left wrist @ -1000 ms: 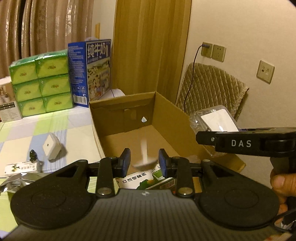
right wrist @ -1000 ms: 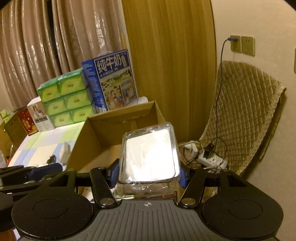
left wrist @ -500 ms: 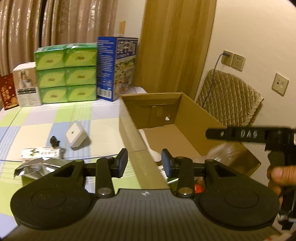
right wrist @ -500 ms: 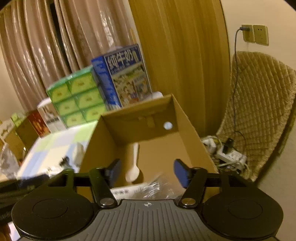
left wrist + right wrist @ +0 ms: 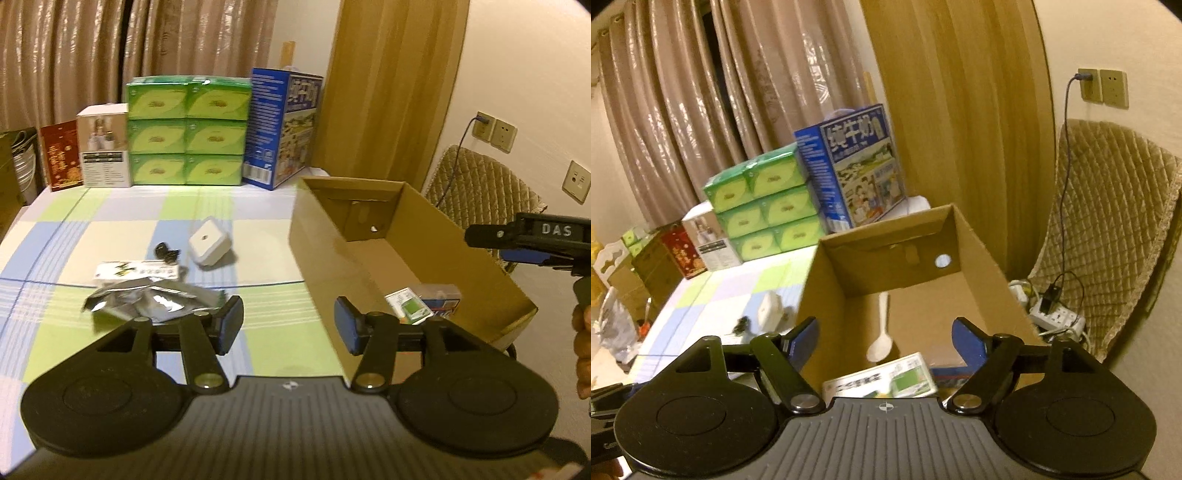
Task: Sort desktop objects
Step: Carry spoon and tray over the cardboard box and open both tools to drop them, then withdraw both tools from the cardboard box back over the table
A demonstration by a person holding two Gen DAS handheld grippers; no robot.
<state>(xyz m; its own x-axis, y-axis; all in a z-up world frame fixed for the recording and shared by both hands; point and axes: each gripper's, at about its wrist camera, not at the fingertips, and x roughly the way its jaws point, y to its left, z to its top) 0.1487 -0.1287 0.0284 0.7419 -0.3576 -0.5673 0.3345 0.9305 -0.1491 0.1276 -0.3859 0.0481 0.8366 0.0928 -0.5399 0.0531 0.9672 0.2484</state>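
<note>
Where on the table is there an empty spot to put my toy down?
Free: the checked cloth between the green packs and the white cube, and the strip between the cube and the box. Inside the box, the far floor is bare except for a spoon. Crowded: around the foil bag and black clip.

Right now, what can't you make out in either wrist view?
- Small black item beside the white adapter, left wrist view: too small and blurred to identify.
- Green-and-white box in the cardboard box, right wrist view: near end hidden by the camera mount, print blurred.
- Right hand-held gripper, left wrist view: cut off by the frame edge.
</note>
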